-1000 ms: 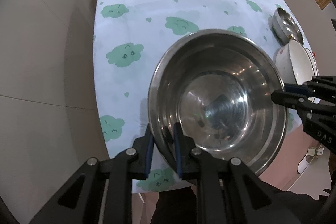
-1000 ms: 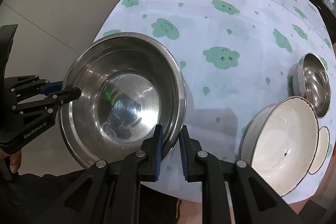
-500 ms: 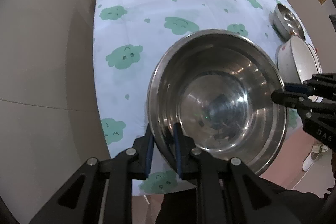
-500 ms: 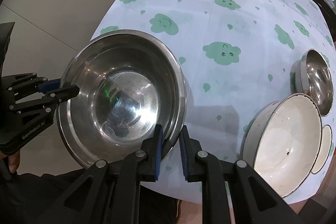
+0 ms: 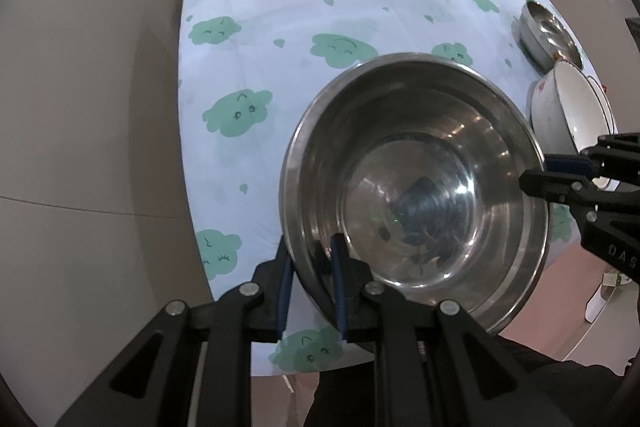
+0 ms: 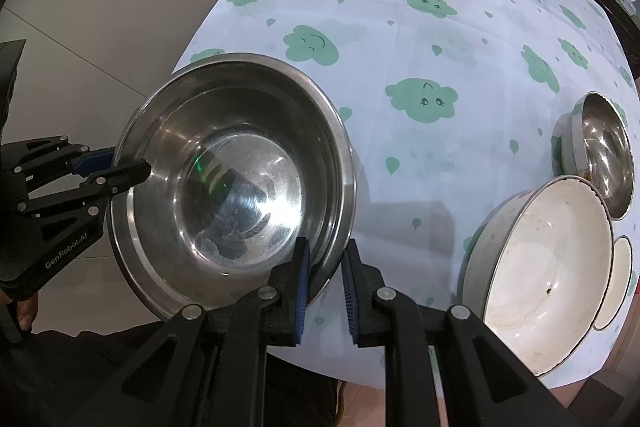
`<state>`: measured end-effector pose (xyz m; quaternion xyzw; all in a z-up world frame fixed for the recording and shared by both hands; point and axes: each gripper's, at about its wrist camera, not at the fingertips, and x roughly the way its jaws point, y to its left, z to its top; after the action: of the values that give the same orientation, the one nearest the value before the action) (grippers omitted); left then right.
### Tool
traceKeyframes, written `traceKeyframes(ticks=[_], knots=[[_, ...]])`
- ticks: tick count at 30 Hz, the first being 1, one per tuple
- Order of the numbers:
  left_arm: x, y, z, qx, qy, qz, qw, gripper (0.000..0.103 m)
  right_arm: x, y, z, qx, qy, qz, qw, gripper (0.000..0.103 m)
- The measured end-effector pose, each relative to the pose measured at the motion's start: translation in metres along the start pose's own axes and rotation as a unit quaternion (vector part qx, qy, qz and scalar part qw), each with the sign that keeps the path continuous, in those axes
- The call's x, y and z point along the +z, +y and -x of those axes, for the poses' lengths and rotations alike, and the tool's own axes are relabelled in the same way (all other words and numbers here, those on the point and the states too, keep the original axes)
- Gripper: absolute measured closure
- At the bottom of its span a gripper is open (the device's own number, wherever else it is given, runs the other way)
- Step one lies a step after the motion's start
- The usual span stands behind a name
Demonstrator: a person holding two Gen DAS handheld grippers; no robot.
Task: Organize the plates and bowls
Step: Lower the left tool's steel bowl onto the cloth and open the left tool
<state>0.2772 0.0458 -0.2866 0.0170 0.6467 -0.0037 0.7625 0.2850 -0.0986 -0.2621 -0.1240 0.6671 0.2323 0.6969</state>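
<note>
Seen from above through both wrist cameras, the large steel bowl (image 5: 416, 187) hangs between the two grippers over the near edge of the table (image 5: 304, 7), part of it past the cloth and above the floor. Left gripper (image 5: 310, 283): its blue-padded fingers straddle the bowl's wall at about seven o'clock of the rim in the left view, one pad inside and one outside, clenched on the metal. Right gripper (image 6: 324, 283): clenched likewise on the rim at about five o'clock in the right view; the same gripper shows at three o'clock of the bowl in the left view, so the two grips lie on roughly opposite sides of the rim. Both grippers point down, and the bowl's mouth faces up, slightly tilted.

The relation on which the coming move appears to turn is the bearing of the other dishes. The white bowl (image 6: 540, 275) stands on the cloth at three to four o'clock from the steel bowl in the right view, well apart from it, with a small steel bowl (image 6: 604, 151) just beyond at two o'clock and a small white dish (image 6: 618, 283) touching or just beside the white bowl's far side. The right hand is the nearer to this group. Being round, the steel bowl has no long axis to align; a sideways carry toward three o'clock seems to be what stacking would need.
</note>
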Motion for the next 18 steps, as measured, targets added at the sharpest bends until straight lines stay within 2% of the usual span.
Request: traceKeyframes(ticks=[13, 15, 18], knots=[[0.0006, -0.0011, -0.0019, 0.004, 0.007, -0.012, 0.9999, 0.085, 0.0011, 0.0005, -0.0033, -0.001, 0.008, -0.002, 1.0, 0.084], [0.0001, -0.0014, -0.0045, 0.002, 0.013, -0.011, 0.9999, 0.071, 0.002, 0.0013, -0.0029, 0.001, 0.006, -0.001, 1.0, 0.084], [-0.0014, -0.0037, -0.0016, -0.008, 0.007, -0.017, 0.9998, 0.065, 0.0023, 0.0022, -0.0013, 0.006, 0.003, 0.0, 1.0, 0.082]])
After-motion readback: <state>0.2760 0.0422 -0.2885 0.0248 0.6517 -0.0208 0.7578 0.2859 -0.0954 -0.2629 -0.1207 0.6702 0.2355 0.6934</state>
